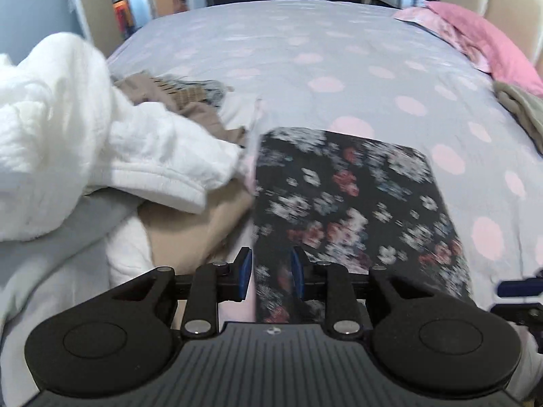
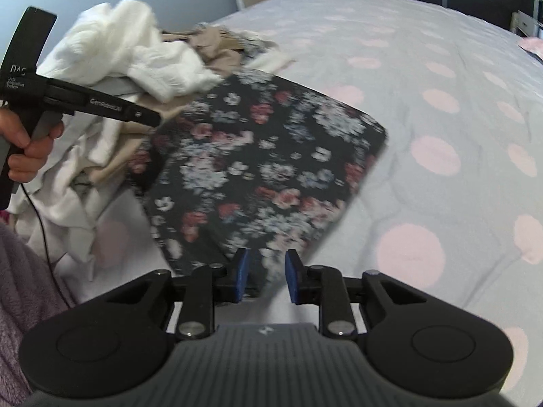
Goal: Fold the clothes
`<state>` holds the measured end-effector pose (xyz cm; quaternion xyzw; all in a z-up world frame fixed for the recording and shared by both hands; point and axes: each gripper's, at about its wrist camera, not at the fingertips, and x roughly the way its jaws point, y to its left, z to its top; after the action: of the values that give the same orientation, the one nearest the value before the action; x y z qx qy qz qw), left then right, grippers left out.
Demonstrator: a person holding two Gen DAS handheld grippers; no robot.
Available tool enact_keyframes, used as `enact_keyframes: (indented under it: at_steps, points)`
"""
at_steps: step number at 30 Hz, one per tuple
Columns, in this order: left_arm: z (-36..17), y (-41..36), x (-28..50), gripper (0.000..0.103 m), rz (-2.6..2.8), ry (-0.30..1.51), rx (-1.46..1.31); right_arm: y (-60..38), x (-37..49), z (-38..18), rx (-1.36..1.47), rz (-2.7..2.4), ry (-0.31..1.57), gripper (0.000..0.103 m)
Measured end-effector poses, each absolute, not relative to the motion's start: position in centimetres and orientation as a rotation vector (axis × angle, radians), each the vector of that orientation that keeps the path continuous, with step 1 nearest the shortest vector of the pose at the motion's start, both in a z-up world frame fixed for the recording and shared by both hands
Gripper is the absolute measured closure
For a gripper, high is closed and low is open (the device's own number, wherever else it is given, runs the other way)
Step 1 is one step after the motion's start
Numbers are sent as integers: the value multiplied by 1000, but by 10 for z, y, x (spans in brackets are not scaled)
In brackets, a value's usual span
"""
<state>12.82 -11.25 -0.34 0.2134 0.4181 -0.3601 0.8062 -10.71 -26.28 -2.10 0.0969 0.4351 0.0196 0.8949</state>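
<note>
A dark floral garment (image 1: 353, 203) lies folded as a flat rectangle on the bed; it also shows in the right wrist view (image 2: 258, 166). My left gripper (image 1: 272, 273) is open, its fingers either side of the garment's near left edge. My right gripper (image 2: 264, 274) is open at the garment's near right corner, with cloth between the pads but not pinched. The left gripper's handle (image 2: 85, 101), held in a hand, shows in the right wrist view over the garment's left side.
A heap of unfolded clothes lies to the left: a white fluffy garment (image 1: 68, 129) (image 2: 135, 51) and beige pieces (image 1: 200, 217). The bed has a grey duvet with pink dots (image 1: 305, 44). Pink pillows (image 1: 475, 34) and a khaki cloth (image 1: 522, 108) lie at the right.
</note>
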Motion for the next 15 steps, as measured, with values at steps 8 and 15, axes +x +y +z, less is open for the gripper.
enact_keyframes:
  at_steps: [8, 15]
  points:
    - [-18, -127, 70, 80, -1028, 874, 600, -252, -96, -40, 150, 57, 945, 85]
    - [-14, -125, 29, 80, -1161, 905, 585, -277, -94, -36, 199, -13, 943, 81]
